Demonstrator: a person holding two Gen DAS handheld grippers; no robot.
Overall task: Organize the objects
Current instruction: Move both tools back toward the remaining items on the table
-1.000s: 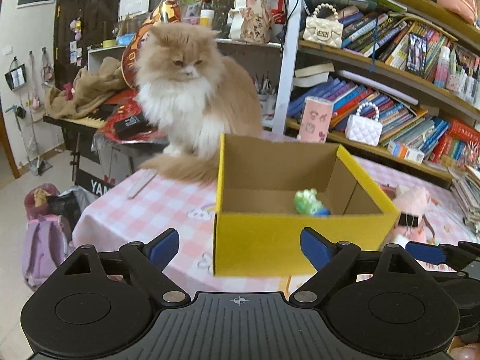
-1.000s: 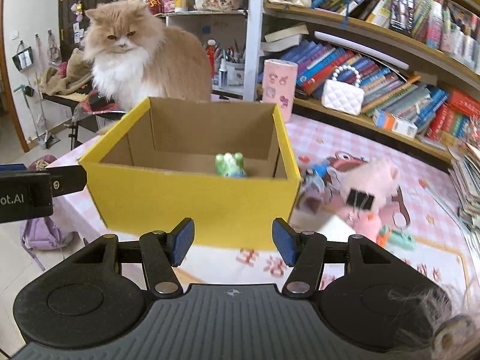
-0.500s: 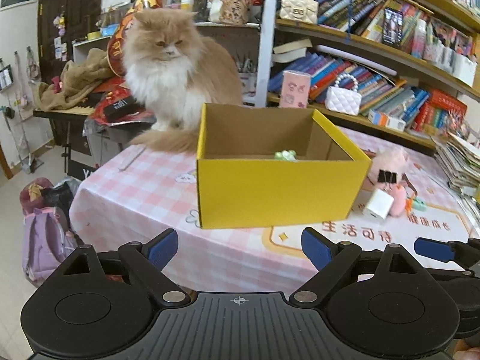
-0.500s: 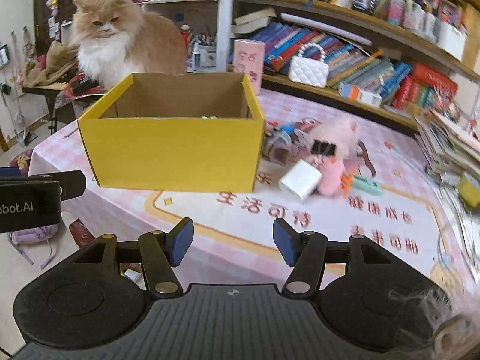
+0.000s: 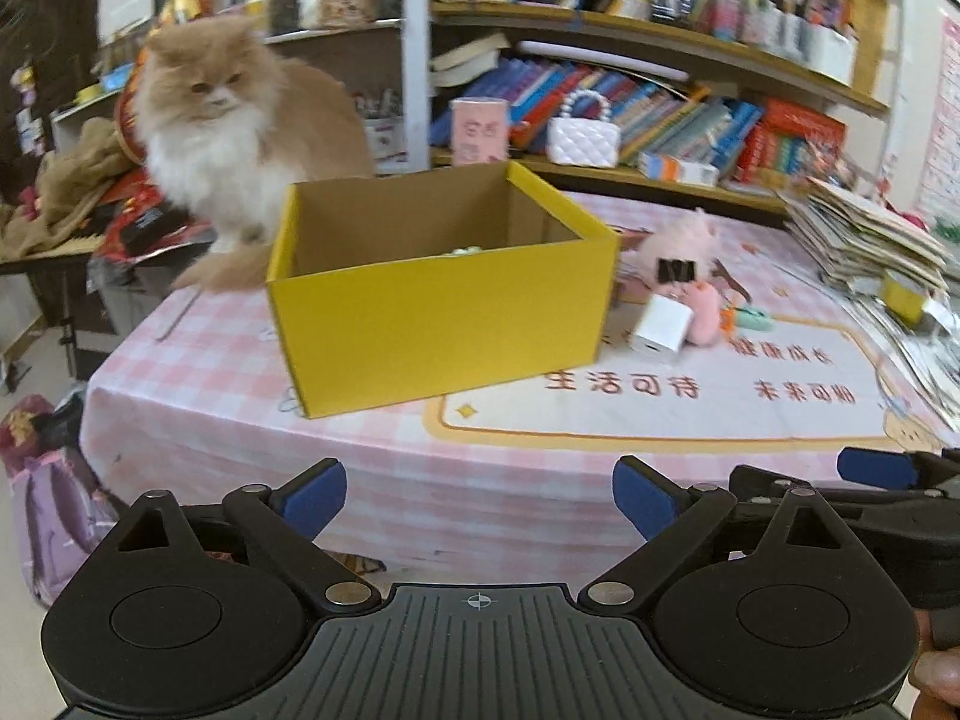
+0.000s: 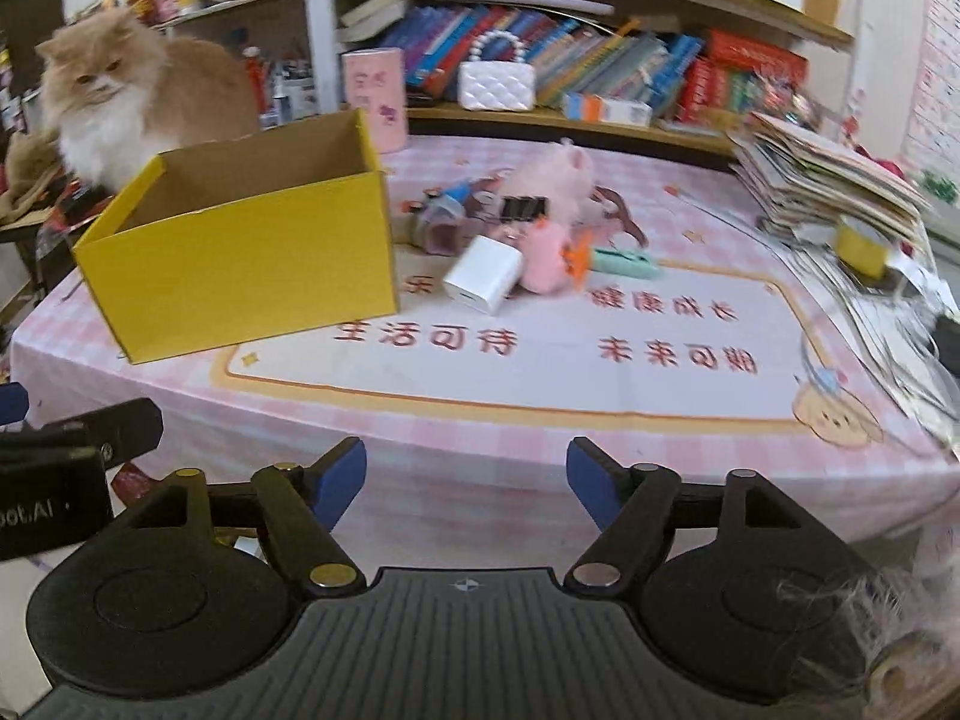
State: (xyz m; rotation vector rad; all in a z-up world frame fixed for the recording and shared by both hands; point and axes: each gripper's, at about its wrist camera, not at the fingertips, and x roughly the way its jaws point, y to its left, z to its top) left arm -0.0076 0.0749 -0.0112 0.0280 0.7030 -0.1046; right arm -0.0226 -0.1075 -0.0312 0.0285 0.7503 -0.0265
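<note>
One small green item (image 5: 465,251) noted inside yellow box (image 5: 438,324), with white charger (image 6: 483,274), pink plush (image 6: 555,186) and clips beside it on table (image 6: 660,384) unsorted; left gripper (image 5: 480,495) and right gripper (image 6: 467,474) empty, jaws opening.

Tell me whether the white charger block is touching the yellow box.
Apart. The right wrist view shows a strip of tablecloth between the white charger block and the yellow box; the left wrist view agrees.
</note>
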